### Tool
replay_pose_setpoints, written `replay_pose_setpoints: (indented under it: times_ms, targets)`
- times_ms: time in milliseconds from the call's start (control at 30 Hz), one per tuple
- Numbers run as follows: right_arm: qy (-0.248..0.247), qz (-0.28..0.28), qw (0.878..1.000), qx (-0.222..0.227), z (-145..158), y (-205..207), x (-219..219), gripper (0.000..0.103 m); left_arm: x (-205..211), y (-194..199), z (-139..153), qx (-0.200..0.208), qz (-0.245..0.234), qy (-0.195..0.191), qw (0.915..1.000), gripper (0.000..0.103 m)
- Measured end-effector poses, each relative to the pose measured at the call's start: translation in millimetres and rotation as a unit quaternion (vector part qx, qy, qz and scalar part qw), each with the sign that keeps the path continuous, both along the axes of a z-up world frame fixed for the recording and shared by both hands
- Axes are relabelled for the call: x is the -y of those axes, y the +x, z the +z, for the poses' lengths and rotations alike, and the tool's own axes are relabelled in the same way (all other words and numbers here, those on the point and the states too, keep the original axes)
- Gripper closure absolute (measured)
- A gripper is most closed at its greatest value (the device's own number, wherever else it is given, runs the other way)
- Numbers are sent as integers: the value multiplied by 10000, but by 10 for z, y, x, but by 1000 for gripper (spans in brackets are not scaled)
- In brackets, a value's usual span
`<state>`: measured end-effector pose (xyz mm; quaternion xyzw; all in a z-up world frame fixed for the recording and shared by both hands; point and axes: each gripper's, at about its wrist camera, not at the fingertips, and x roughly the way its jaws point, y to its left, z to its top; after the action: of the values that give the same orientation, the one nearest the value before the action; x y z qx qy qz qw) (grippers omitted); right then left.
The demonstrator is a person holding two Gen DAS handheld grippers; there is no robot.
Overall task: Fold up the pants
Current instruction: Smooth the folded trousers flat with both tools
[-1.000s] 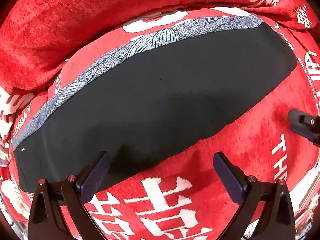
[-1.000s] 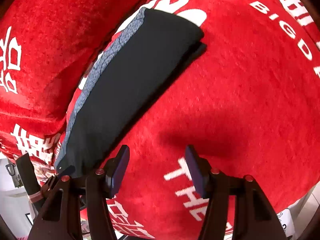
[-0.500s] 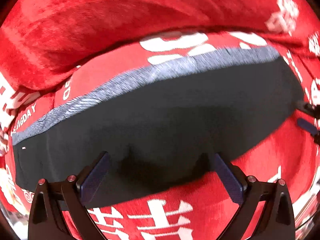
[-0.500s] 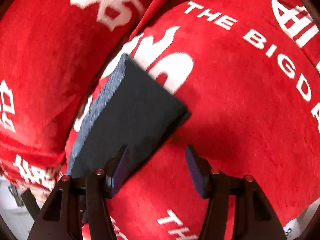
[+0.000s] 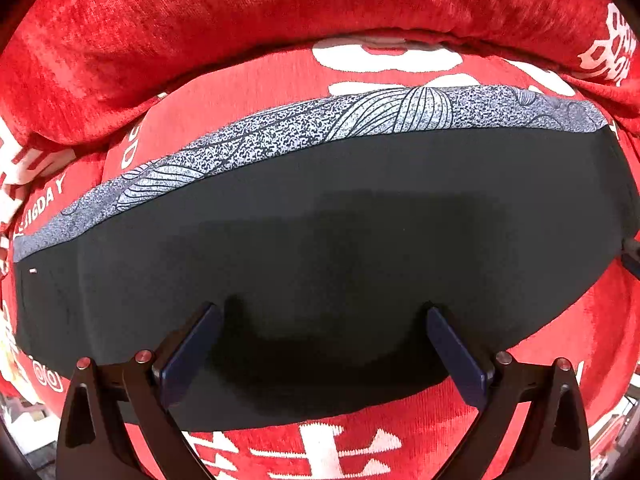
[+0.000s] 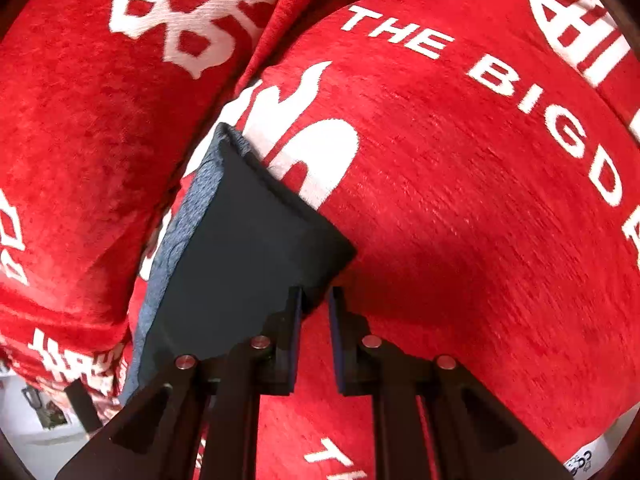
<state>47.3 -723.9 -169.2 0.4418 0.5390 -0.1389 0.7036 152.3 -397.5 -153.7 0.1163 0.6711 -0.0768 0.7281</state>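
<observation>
Pants (image 5: 320,216) — black, folded into a long strip w/ grey patterned band along far edge; lie flat on red cover (image 5: 560,340) w/ white lettering, red cushion (image 5: 240,12) behind.
L hand-held gripper (image 5: 320,316) — jaws wide, tips over near long edge of strip, approx mid-length; grips nothing.
R hand-held gripper (image 6: 314,300) — jaws narrow, at strip's end corner (image 6: 332,256); corner sits just at the jaw tips — cannot tell if fabric is pinched.
</observation>
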Motion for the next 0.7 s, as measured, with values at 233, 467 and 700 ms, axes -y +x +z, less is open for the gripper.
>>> replay_pose_setpoints:
  times_ms: [233, 467, 700]
  targets:
    - [343, 220, 9992, -33, 8, -155, -253, 78, 7, -11, -23, -14, -110, -8, 9999, 0]
    - [640, 431, 9970, -30, -84, -151, -535, 62, -19, 82, -22, -86, -131, -9, 9999, 0]
    - [599, 593, 9964, -50, -77, -177, -608, 62, -120, 663, 126, 452, 205, 60, 9988, 0]
